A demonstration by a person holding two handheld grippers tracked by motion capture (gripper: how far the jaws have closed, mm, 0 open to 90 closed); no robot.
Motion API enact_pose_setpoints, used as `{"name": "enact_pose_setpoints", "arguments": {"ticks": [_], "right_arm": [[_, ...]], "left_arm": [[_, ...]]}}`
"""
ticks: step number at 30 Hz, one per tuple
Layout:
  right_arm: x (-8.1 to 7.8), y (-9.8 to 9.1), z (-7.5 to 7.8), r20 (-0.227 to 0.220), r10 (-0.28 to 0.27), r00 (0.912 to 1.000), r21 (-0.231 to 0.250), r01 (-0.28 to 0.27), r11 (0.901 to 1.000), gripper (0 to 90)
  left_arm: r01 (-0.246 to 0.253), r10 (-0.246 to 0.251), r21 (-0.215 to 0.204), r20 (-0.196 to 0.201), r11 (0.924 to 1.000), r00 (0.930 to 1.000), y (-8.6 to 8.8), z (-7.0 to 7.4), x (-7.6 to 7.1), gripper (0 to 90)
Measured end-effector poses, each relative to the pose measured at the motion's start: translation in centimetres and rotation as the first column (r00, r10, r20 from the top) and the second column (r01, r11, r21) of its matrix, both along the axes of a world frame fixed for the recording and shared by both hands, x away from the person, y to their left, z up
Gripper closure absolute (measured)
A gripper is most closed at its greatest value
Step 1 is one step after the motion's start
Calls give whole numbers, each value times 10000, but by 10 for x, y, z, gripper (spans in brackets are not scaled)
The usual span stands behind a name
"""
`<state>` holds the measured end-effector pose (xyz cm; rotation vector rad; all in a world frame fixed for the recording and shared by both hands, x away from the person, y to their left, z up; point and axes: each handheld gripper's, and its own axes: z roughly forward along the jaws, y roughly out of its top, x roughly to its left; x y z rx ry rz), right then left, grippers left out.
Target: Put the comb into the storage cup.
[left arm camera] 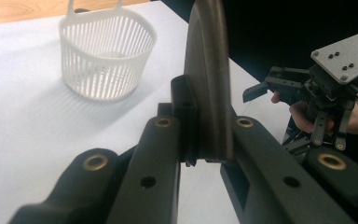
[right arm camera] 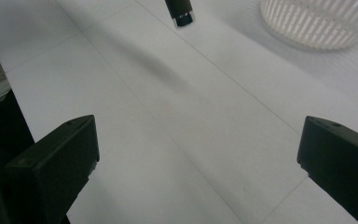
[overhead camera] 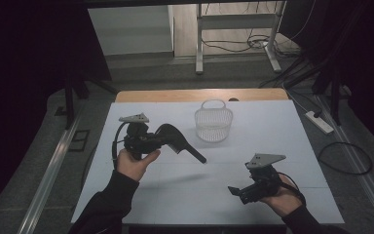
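My left gripper is shut on a black curved tool and holds it above the white table sheet, its slim handle slanting down to the right. In the left gripper view the tool's dark body stands clamped between the jaws of the left gripper. A white slatted basket stands empty at the back centre. My right gripper hovers low at the front right, open, jaws pointing left. From the right gripper, the tool's handle tip and the basket lie ahead.
The table's wooden back edge borders the sheet. A metal stand and cables sit on the floor behind. A power strip and a looped cable lie to the right of the table.
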<state>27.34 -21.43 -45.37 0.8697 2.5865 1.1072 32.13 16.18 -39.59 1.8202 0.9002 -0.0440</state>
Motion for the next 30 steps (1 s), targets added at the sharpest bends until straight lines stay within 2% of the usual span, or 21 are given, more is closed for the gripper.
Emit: {"name": "enact_pose_setpoints", "arguments": {"ticks": [8,17,23,30], "right_arm": [[-3,-10,2,87,-238,9997,13,238,9997,0],[-6,-22,3,130,-532,9985,-14,532,9986,0],[-8,-32,3,14,-901,9959,17,901,9959,0],[-11,-43,1,-203,-1304,9912,-271,1299,9912,0]], "left_arm": [[11,-12,135,36,9999,10000,1,6,7,866],[-37,36,-45,-189,10000,9998,6,6,15,866],[-86,84,-94,-204,9999,9998,9,7,19,865],[-56,54,-101,-165,9999,9998,9,13,23,866]]}}
